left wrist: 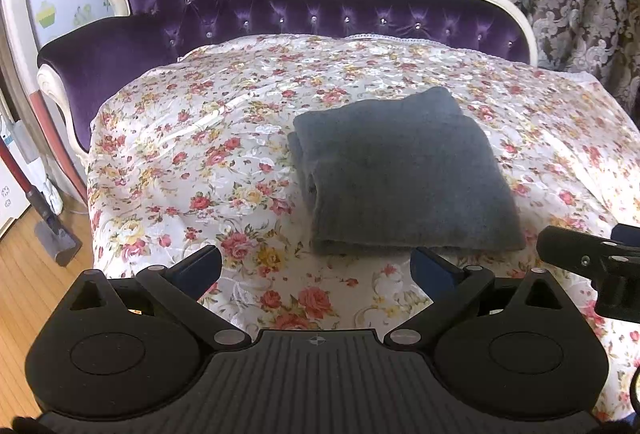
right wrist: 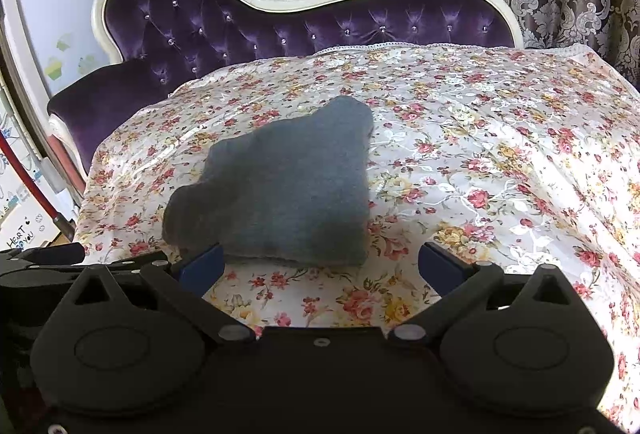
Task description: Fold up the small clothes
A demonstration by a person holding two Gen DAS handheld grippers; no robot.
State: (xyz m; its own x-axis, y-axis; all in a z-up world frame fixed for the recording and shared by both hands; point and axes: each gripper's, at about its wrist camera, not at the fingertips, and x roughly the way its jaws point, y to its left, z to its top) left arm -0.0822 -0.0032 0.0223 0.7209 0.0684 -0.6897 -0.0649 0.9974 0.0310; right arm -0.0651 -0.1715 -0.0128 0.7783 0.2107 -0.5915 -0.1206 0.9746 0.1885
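The grey cloth (left wrist: 404,173) lies already folded on the floral cover (left wrist: 180,153), just ahead of both released, empty grippers, L (left wrist: 316,270) & R (right wrist: 320,266), its near edge closest to R.

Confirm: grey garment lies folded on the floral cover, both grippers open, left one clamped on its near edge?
Not clamped. In the left wrist view the left gripper is open and short of the grey garment, touching nothing. The rest holds: folded on the floral cover, right gripper open.
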